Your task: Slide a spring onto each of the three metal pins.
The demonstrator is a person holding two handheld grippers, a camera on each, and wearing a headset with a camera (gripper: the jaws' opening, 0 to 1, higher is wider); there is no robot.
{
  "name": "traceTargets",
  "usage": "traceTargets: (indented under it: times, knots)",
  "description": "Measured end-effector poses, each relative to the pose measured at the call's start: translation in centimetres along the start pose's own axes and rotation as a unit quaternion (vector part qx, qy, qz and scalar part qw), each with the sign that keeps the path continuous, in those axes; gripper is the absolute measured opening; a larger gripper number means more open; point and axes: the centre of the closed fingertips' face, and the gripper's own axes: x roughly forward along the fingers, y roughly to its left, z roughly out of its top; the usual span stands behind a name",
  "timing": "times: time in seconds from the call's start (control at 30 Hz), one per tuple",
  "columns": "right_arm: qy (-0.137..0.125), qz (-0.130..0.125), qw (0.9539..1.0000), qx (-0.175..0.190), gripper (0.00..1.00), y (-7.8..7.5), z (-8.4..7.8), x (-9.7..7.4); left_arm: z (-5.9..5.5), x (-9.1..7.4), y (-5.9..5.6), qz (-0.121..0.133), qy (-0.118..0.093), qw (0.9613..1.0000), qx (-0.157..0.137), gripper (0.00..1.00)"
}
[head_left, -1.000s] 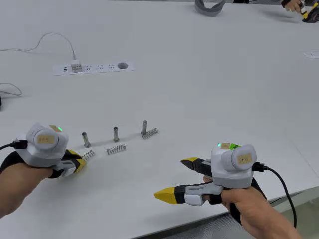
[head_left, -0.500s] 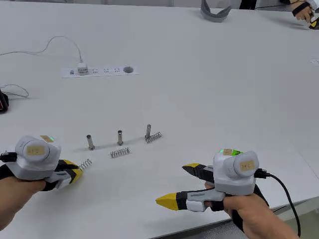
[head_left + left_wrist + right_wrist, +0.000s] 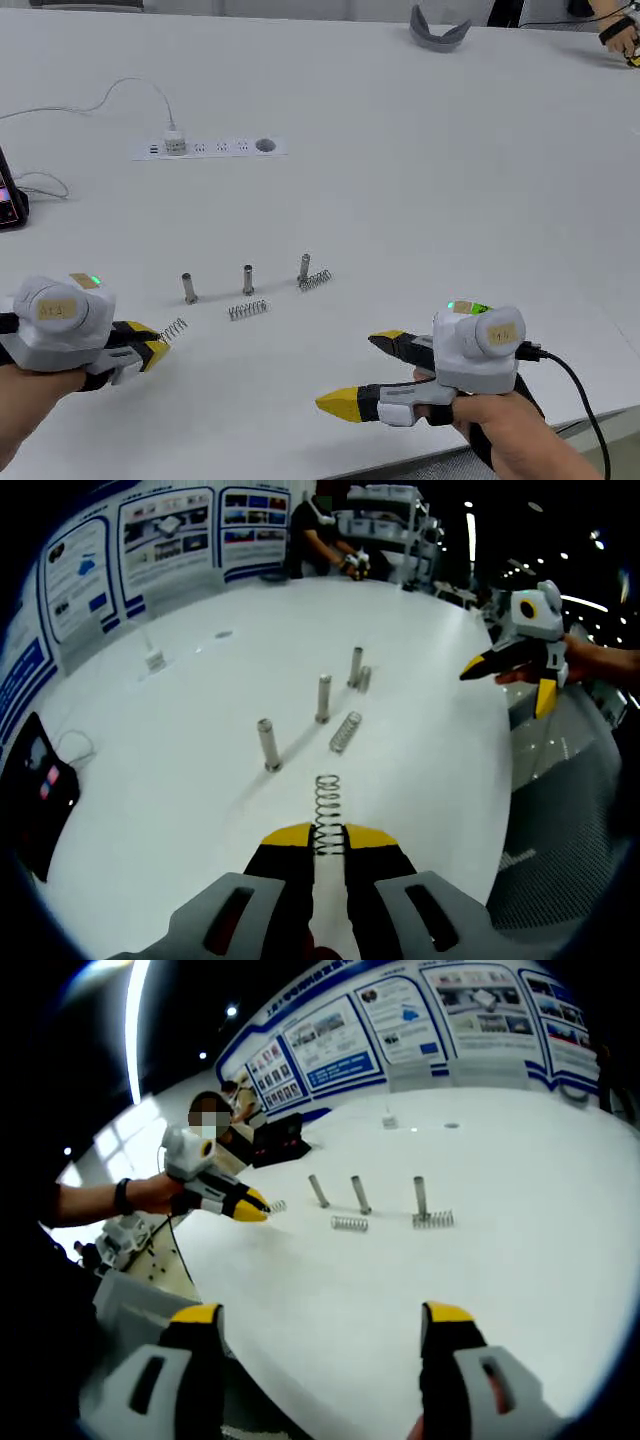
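Observation:
Three short metal pins [image 3: 189,288] [image 3: 248,279] [image 3: 304,267] stand upright in a row on the white table [image 3: 420,200]. My left gripper [image 3: 150,345] is shut on one end of a small spring [image 3: 173,328], near the left pin [image 3: 268,745]; the spring [image 3: 327,798] sticks out forward from the jaws. A second spring [image 3: 247,310] lies in front of the middle pin. The third spring [image 3: 316,280] lies against the right pin. My right gripper [image 3: 362,372] hangs open over the table's near edge, with nothing between its jaws.
A white power strip [image 3: 210,148] with a plug and cable lies at the back left. At the left edge sits a dark device [image 3: 8,200]. A grey headset [image 3: 438,30] and another person's hand [image 3: 618,30] are at the far end. The table's front edge runs under my right hand.
The head camera has shifted, so the whole scene sits lower and to the right. My left gripper has drawn back slightly toward me with the spring. The right gripper stays open in about the same place.

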Motion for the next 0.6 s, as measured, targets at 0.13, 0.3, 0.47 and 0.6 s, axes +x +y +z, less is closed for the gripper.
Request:
traceTargets:
  times: [0.13, 0.3, 0.47, 0.6]
  knots:
    - [-0.006, 0.002, 1.0, 0.002, 0.81, 0.2, 0.4, 0.0, 0.6, -0.4, -0.6, -0.003, -0.008, 1.0, 0.002, 0.1]
    - [-0.011, 0.004, 0.9999, 0.003, 0.8, 0.4, 0.7, 0.0, 1.2, -0.9, -1.4, -0.007, -0.014, 0.9998, 0.011, 0.1]
    - [-0.014, 0.005, 0.9999, 0.001, 0.79, 0.5, 0.9, 0.0, 1.9, -1.3, -2.5, -0.011, -0.021, 0.9994, 0.024, 0.1]
    - [-0.022, 0.009, 0.9997, 0.004, 0.78, 0.7, 1.2, 0.0, 2.2, -1.1, -3.1, -0.013, -0.026, 0.9993, 0.025, 0.1]
